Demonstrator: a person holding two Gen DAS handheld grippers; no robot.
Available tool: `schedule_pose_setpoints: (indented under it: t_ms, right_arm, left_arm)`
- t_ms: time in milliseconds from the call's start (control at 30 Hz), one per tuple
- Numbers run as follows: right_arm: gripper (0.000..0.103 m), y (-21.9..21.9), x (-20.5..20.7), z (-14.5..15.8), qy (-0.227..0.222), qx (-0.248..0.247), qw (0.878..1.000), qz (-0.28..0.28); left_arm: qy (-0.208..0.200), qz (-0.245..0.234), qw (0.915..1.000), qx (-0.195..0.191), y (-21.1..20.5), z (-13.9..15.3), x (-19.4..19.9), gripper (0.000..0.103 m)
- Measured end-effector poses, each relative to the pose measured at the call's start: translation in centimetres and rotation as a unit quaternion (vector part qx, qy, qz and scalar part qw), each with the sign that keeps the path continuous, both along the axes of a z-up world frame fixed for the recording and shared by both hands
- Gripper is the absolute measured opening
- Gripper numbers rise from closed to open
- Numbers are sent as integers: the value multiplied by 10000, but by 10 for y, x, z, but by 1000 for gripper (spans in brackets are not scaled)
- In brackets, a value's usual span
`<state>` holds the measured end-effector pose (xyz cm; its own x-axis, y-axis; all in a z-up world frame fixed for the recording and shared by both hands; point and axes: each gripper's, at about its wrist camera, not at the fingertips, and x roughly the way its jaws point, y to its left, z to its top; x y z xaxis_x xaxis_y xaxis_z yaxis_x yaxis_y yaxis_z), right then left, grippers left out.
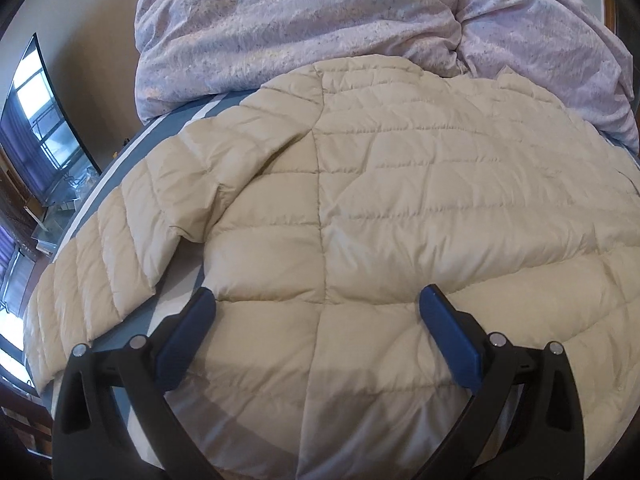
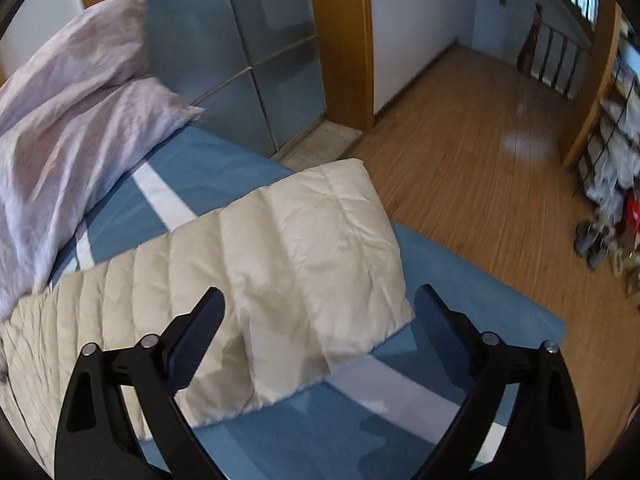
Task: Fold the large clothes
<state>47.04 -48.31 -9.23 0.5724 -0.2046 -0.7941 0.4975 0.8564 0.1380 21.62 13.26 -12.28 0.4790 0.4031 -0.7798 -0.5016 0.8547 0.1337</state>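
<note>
A cream quilted jacket (image 1: 360,200) is spread flat on a bed (image 2: 224,168) that is covered by a blue sheet with white stripes.

Left tool (image 1: 318,300): the jaws are set wide, and nothing is gripped between them. The blue pads (image 1: 192,332) are seen on either side of the jacket body, above the fabric; contact cannot be confirmed. The centre seam of the jacket runs straight ahead of the tool, between the jaws. One sleeve (image 1: 120,248) is laid out ahead and to the left of the tool, along the bed edge. A lilac duvet (image 1: 320,28) is bunched beyond the jacket, at the far end of the bed, and overlaps the jacket's far edge on the right. A dark screen (image 1: 44,120) is seen far to the left, off the bed.

Right tool (image 2: 320,300): the jaws are set wide, and nothing is gripped. The other sleeve (image 2: 288,272) is laid out ahead of the tool, its cuff end pointed away toward the bed edge. The left pad is over the sleeve; the right pad (image 2: 448,340) is over bare sheet, just beside the sleeve edge. Whether either pad touches cannot be told. The duvet (image 2: 72,152) is seen ahead and to the left of this tool. A wooden floor (image 2: 480,160) lies beyond the bed, ahead and to the right, with a frosted glass door (image 2: 240,60) straight ahead. A shelf unit (image 2: 616,128) stands far to the right, with shoes (image 2: 592,240) on the floor before it.
</note>
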Motion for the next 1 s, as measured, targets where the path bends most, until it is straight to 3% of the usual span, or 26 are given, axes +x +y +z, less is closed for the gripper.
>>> schedule_pose_setpoints:
  t_ms: [300, 400, 467, 567, 633, 800, 1000]
  right_arm:
    - [80, -16, -4, -20, -19, 262, 9993, -258]
    - [69, -13, -6, -22, -12, -9, 9995, -314]
    - [45, -10, -8, -21, -46, -169, 9995, -257]
    - [13, -9, -7, -20, -134, 41, 9999, -81]
    - [10, -4, -6, -16, -152, 70, 9998, -86]
    - [9, 34, -8, 15, -411, -489, 9978, 180]
    - [9, 134, -4, 54, -805, -763, 9856, 1280]
  left_arm:
    - [11, 3, 9993, -361, 10, -6, 0, 101]
    - [21, 1, 9991, -422, 11, -7, 0, 101]
    - [8, 2, 9988, -493, 13, -8, 0, 101]
    - [-8, 4, 9984, -562, 15, -8, 0, 101]
    - [-12, 2, 9983, -577, 15, -9, 0, 101]
    - [11, -8, 9984, -573, 16, -8, 0, 101]
    - [-1, -15, 9981, -612, 16, -8, 1, 101]
